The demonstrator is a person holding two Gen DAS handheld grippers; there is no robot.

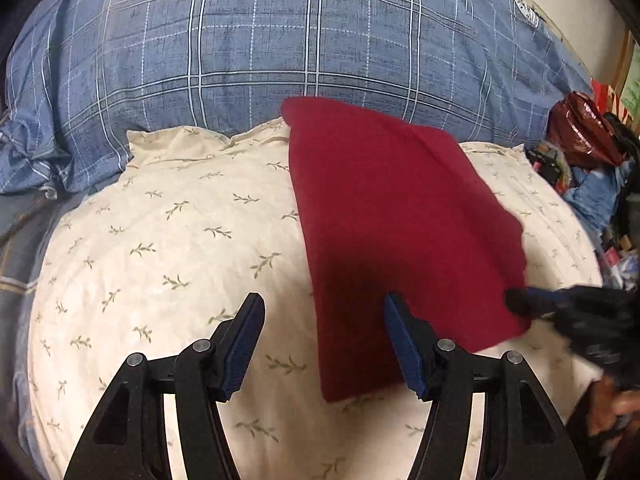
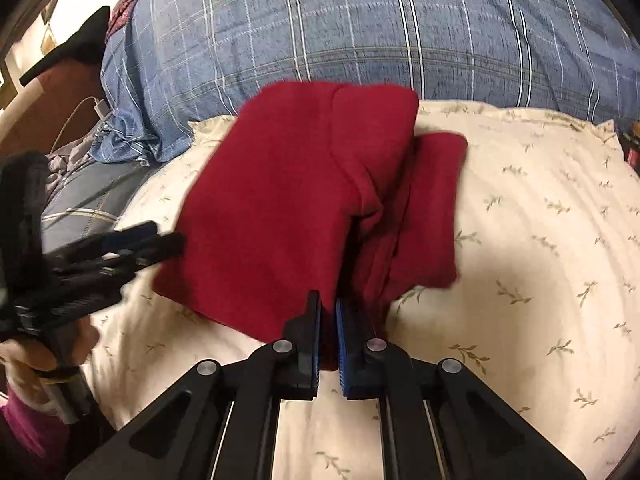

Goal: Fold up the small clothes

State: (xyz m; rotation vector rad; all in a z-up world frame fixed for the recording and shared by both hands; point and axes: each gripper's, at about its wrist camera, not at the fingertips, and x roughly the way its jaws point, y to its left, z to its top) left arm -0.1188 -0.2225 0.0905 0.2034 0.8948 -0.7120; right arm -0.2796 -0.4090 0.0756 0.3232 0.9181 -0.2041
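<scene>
A dark red garment (image 1: 396, 216) lies folded on a cream pillow with a leaf print (image 1: 168, 248). My left gripper (image 1: 324, 304) is open and empty; its right finger hangs over the garment's near edge. My right gripper (image 2: 328, 308) is shut on the near edge of the red garment (image 2: 304, 200) and lifts one layer over a lower layer. It also shows in the left wrist view (image 1: 520, 300) at the garment's right edge. The left gripper shows in the right wrist view (image 2: 164, 240), blurred, just left of the garment.
A blue plaid duvet (image 1: 280, 40) lies behind the pillow. A dark red bag (image 1: 580, 132) and loose clutter sit at the right edge of the bed. A white charger and cable (image 2: 98, 110) lie at the left beside the duvet.
</scene>
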